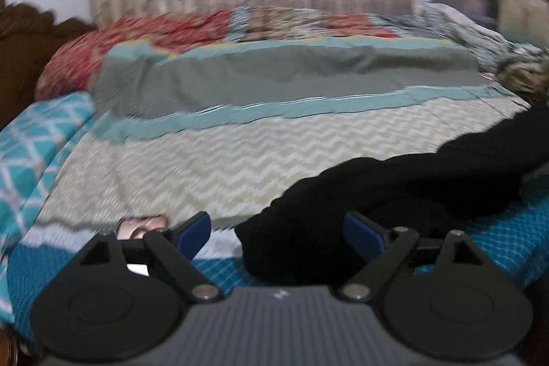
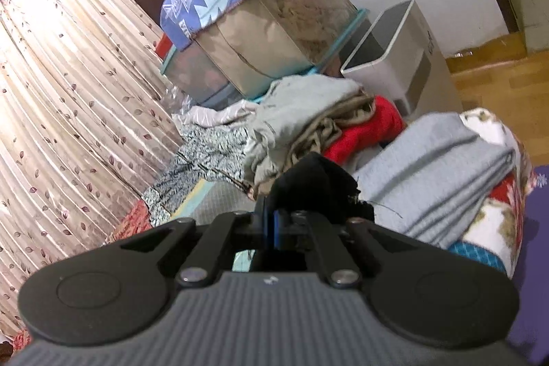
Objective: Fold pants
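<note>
Black pants [image 1: 394,194] lie on the bed, running from the lower middle of the left wrist view up to its right edge. My left gripper [image 1: 277,230] stands open just above their near end; the blue pads are wide apart and press on nothing. In the right wrist view my right gripper [image 2: 274,222] is shut on a bunched fold of the black pants [image 2: 315,184], which sticks up past the fingertips. The rest of the pants is hidden below that gripper.
The bed carries a zigzag-patterned sheet [image 1: 206,160], a grey and teal blanket [image 1: 274,74] and a teal diamond-patterned cover [image 1: 34,143]. A pile of clothes [image 2: 302,119], folded grey cloth [image 2: 439,174], storage boxes [image 2: 260,33] and a white bin [image 2: 401,57] stand beyond. A curtain [image 2: 68,108] hangs at the left.
</note>
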The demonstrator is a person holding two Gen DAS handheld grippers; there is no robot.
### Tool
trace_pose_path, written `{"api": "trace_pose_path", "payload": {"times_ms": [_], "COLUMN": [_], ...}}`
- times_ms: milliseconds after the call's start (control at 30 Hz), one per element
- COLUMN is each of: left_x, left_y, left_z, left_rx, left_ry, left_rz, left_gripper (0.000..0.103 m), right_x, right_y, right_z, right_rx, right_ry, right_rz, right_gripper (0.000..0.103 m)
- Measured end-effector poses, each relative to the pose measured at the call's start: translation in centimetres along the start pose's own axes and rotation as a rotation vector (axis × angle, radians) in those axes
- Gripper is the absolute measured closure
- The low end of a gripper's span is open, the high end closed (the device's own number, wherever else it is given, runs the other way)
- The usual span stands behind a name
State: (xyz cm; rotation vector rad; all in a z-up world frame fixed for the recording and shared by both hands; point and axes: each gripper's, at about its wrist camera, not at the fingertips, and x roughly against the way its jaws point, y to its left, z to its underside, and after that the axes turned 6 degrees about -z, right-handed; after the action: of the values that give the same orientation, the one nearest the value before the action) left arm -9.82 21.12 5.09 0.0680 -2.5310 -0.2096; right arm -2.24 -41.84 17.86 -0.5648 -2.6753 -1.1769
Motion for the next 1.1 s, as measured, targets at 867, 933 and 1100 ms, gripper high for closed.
{"api": "trace_pose_path", "payload": {"times_ms": [867,933,1100], "left_x": [-11.9,-11.7,-10.2], "left_y": [-5.8,-5.1,-2.8], "left_z": [-3.4,-3.5,-5.2], "left_rx": [-0.217,-0.182,-0.094], "left_ry": [0.091,0.084,0.042], "left_rz": [0.292,0.277,0.228], "left_gripper": [0.093,0.094,0.089], "right_x": [-1.3,-1.5,-2.4], "right_y": [6.6,7.9,10.7], "right_z": [-5.0,-5.4,-5.7], "right_rx": [0.104,0.129,0.174], "right_ry": [-0.05,-0.058,-0.066], "right_rz": [-0.1,-0.113,-0.148], "right_gripper": [0.097,0.097,0.097]}}
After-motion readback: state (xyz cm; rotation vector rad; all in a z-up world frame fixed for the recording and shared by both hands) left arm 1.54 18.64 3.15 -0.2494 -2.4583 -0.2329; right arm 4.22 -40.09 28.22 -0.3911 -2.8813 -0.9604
